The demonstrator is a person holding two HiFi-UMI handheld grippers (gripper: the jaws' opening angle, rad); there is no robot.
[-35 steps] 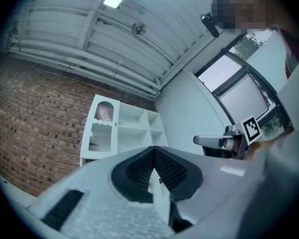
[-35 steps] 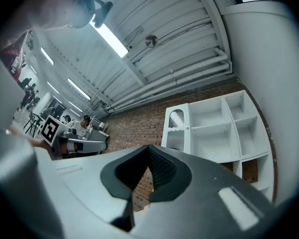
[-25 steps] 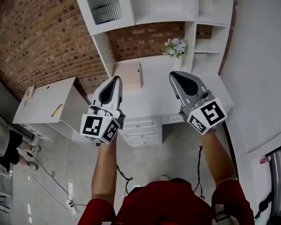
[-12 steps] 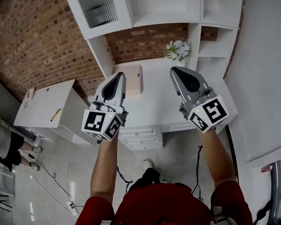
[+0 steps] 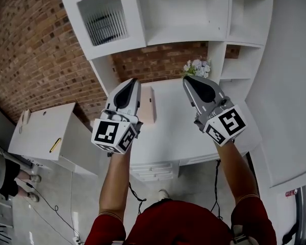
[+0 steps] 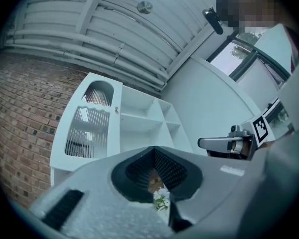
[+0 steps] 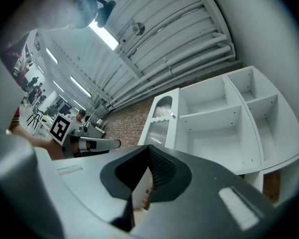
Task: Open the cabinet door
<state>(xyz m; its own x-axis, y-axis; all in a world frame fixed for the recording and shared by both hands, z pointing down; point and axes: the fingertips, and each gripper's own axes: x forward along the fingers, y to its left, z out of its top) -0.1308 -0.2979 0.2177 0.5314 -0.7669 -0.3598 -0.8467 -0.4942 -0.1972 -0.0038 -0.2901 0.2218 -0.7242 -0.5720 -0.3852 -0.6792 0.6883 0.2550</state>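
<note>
I read this as the reach-in step: nothing is gripped and the door (image 5: 104, 22) looks closed, flush with the front of the cabinet (image 5: 178, 9). Both tongs are held up over the counter (image 5: 173, 129), side by side and well apart.

The left tongs (image 5: 132, 82) are pressed together and empty. In their own view the left tongs (image 6: 163, 206) show only a sliver between the pads, with the flowers (image 6: 161, 199) far behind it. The right tongs (image 5: 187, 79) look pressed together too. From the right tongs (image 7: 133, 203) I see just a thin slit, with nothing in it.

The door (image 6: 87, 128) is the ribbed-glass one. It sits above and beyond the tips, off to the left of the left tongs and further left again of the right tongs. Its small knob (image 6: 117, 110) is on the edge nearer the tongs, next to the open shelves (image 7: 214, 128). From the right side the door (image 7: 159, 118) and knob (image 7: 172, 115) are also in plain sight, up past the tips.

Next I'd pick one pair, probably the left since it's nearer. I'd lift it up and forward to the knob, spread it just before arriving, and pinch the knob squarely. The knob is tiny, so a sloppy line-up would likely slip off. Then I'd pull toward me along the hinge's arc, and keep the other tongs out of the door's swing
</note>
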